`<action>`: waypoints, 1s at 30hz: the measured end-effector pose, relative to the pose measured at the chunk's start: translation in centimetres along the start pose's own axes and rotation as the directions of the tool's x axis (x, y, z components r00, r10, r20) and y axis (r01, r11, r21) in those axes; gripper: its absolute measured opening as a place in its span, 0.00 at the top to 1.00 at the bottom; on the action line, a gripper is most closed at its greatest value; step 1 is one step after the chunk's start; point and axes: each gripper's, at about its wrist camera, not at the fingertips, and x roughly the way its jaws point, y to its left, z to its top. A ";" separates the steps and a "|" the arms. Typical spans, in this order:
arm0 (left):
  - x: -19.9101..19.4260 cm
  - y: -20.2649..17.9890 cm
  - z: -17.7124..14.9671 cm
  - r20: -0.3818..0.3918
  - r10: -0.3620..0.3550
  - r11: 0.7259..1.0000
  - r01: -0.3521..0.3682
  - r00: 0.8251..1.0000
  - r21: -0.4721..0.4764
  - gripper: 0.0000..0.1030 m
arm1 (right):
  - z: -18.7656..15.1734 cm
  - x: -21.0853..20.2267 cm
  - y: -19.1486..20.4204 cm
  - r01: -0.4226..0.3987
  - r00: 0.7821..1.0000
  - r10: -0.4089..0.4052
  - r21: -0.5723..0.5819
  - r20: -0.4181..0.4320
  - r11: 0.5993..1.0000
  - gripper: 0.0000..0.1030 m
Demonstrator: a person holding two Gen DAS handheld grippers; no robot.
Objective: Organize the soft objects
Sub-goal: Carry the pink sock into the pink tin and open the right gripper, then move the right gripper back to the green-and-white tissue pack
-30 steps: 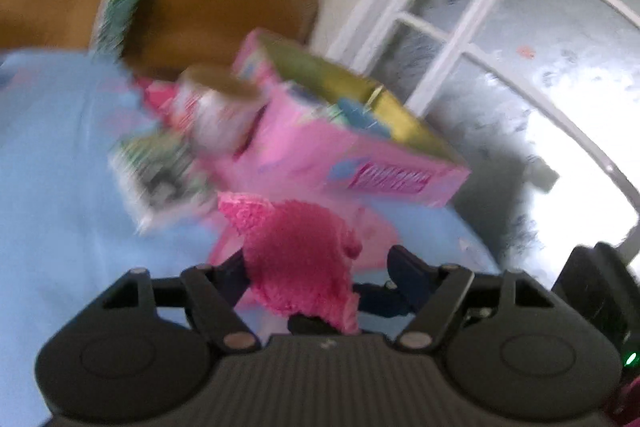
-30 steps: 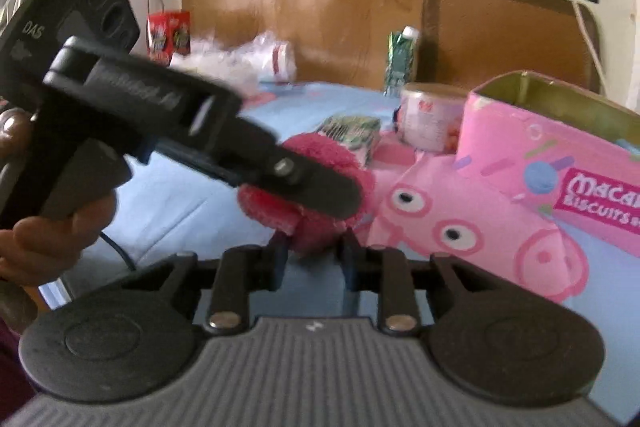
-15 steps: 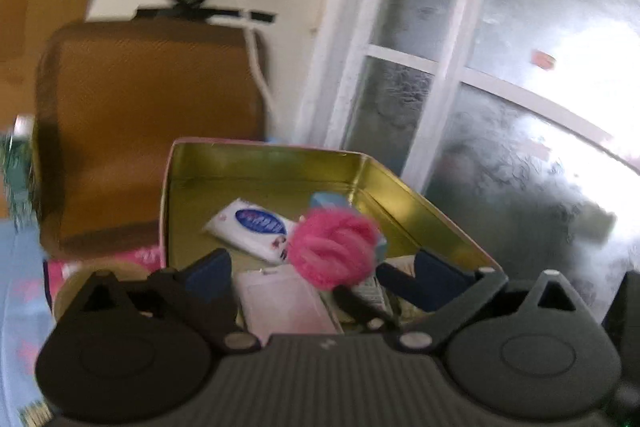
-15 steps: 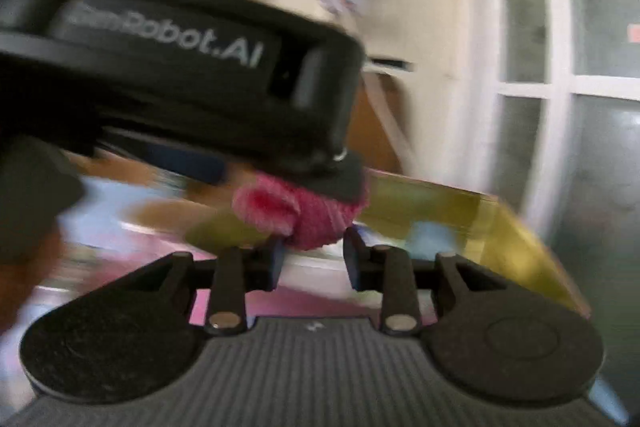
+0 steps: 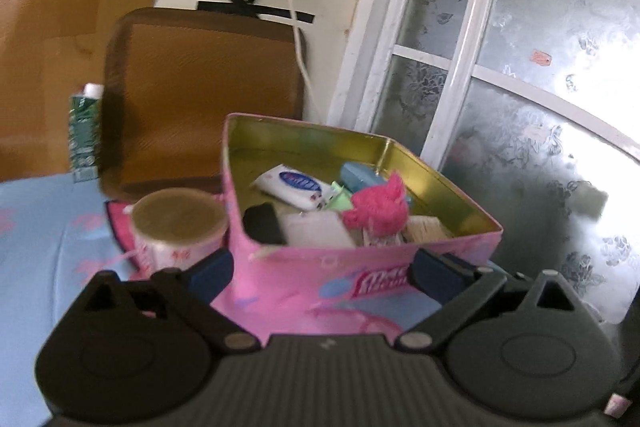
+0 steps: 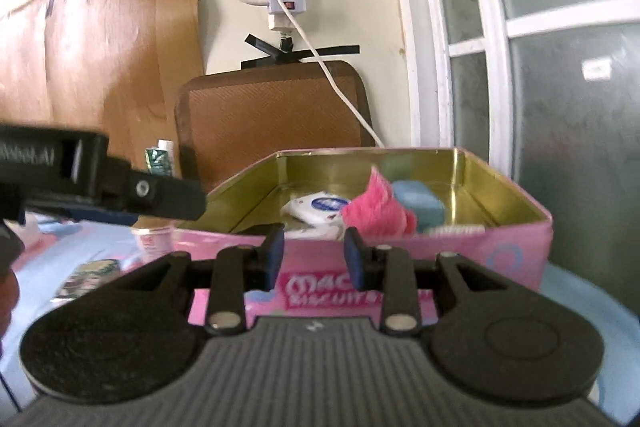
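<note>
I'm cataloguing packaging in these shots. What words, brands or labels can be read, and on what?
"MAC..." over "BISCUITS": pink tin, front label, partly hidden.
"...Robot.AI", blurred and cut off: left hand-held gripper.
White sachet blue oval, green carton, round tub, flat packet: print too blurred.

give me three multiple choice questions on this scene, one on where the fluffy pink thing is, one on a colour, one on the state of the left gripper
1. Where is the fluffy pink cloth?
A. inside the pink tin
B. on the blue cover
C. between the left gripper's fingers

2. What colour is the inside of the pink tin?
A. red
B. gold
C. black

3. How does the left gripper stand?
A. shut on the cloth
B. shut on the paper cup
C. open, holding nothing

Answers: 1 A, the cloth lies among the items in the tin. 2 B, the inner walls shine gold. 3 C, its fingers are spread wide on this side of the tin, with nothing between them.
</note>
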 end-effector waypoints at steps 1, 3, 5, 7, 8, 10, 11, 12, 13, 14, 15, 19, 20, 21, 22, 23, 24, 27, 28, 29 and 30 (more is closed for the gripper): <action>-0.4 0.1 -0.3 0.000 0.008 1.000 -0.008 1.000 -0.001 0.03 | 0.0 0.0 -0.3 -0.007 1.000 0.007 0.015 -0.009 1.000 0.65; -1.0 0.1 -0.8 -0.005 0.025 1.000 -0.025 1.000 0.004 0.03 | -0.4 -0.9 -0.2 -0.007 1.000 0.008 0.040 -0.027 0.999 0.65; -1.4 0.2 -1.4 -0.018 0.045 0.999 -0.045 0.999 0.010 0.03 | -0.6 -1.2 -0.2 -0.004 0.999 0.008 0.070 -0.052 0.998 0.65; -1.7 0.5 -1.9 -0.031 0.060 0.998 -0.060 0.998 0.012 0.03 | -0.9 -1.3 -0.2 -0.004 0.996 0.013 0.099 -0.083 0.995 0.65; -2.0 0.6 -2.2 -0.035 0.065 0.998 -0.065 0.997 0.011 0.03 | -1.0 -1.3 -0.1 -0.002 0.995 0.013 0.114 -0.098 0.994 0.65; -2.3 0.9 -2.8 -0.042 0.076 0.997 -0.076 0.996 0.010 0.03 | -1.2 -1.4 0.1 -0.006 0.992 0.024 0.140 -0.123 0.990 0.62; -2.4 1.1 -3.1 -0.044 0.084 0.996 -0.083 0.996 0.012 0.03 | -1.3 -1.4 0.2 -0.006 0.991 0.027 0.153 -0.133 0.988 0.61; -2.6 1.3 -3.4 -0.045 0.093 0.996 -0.093 0.995 0.014 0.03 | -1.3 -1.4 0.3 -0.007 0.989 0.030 0.166 -0.142 0.986 0.60; -2.7 1.5 -3.7 -0.049 0.105 0.994 -0.104 0.993 0.016 0.03 | -1.4 -1.4 0.4 -0.008 0.988 0.035 0.175 -0.151 0.984 0.59; -2.8 1.6 -4.0 -0.052 0.113 0.994 -0.112 0.992 0.017 0.03 | -1.4 -1.3 0.6 -0.011 0.986 0.042 0.188 -0.163 0.982 0.59; -2.9 1.8 -4.2 -0.056 0.119 0.993 -0.118 0.991 0.017 0.03 | -1.5 -1.3 0.7 -0.016 0.984 0.051 0.199 -0.173 0.980 0.58; -3.2 2.4 -5.0 -0.068 0.136 0.991 -0.135 0.988 0.015 0.03 | -1.8 -1.2 1.5 -0.021 0.978 0.065 0.218 -0.197 0.976 0.57; -3.2 2.6 -5.2 -0.071 0.139 0.990 -0.139 0.988 0.014 0.03 | -1.8 -1.2 1.6 -0.022 0.977 0.067 0.219 -0.201 0.975 0.56; -3.3 2.7 -5.4 -0.073 0.141 0.990 -0.141 0.987 0.014 0.03 | -1.9 -1.2 1.8 -0.022 0.976 0.069 0.219 -0.206 0.975 0.56; -3.3 2.8 -5.5 -0.073 0.144 0.990 -0.143 0.987 0.014 0.03 | -1.9 -1.2 1.9 -0.023 0.975 0.070 0.219 -0.210 0.975 0.56; -3.4 2.9 -5.5 -0.073 0.145 0.989 -0.145 0.987 0.014 0.03 | -1.9 -1.2 2.1 -0.023 0.975 0.071 0.219 -0.212 0.975 0.56; -3.4 3.0 -5.6 -0.073 0.146 0.989 -0.145 0.987 0.015 0.02 | -1.9 -1.2 2.2 -0.023 0.975 0.071 0.218 -0.212 0.976 0.56; -3.5 3.2 -5.7 -0.073 0.146 0.989 -0.146 0.987 0.012 0.02 | -1.9 -1.3 2.5 -0.025 0.975 0.071 0.211 -0.212 0.977 0.56; -3.5 3.2 -5.7 -0.074 0.147 0.989 -0.147 0.986 0.011 0.02 | -1.9 -1.3 2.6 -0.025 0.975 0.070 0.210 -0.212 0.977 0.56; -3.5 3.3 -5.8 -0.075 0.148 0.989 -0.147 0.986 0.011 0.02 | -1.9 -1.3 2.6 -0.025 0.975 0.070 0.208 -0.212 0.978 0.56; -3.5 3.3 -5.8 -0.077 0.149 0.989 -0.148 0.986 0.011 0.02 | -1.9 -1.3 2.7 -0.025 0.974 0.070 0.207 -0.214 0.978 0.56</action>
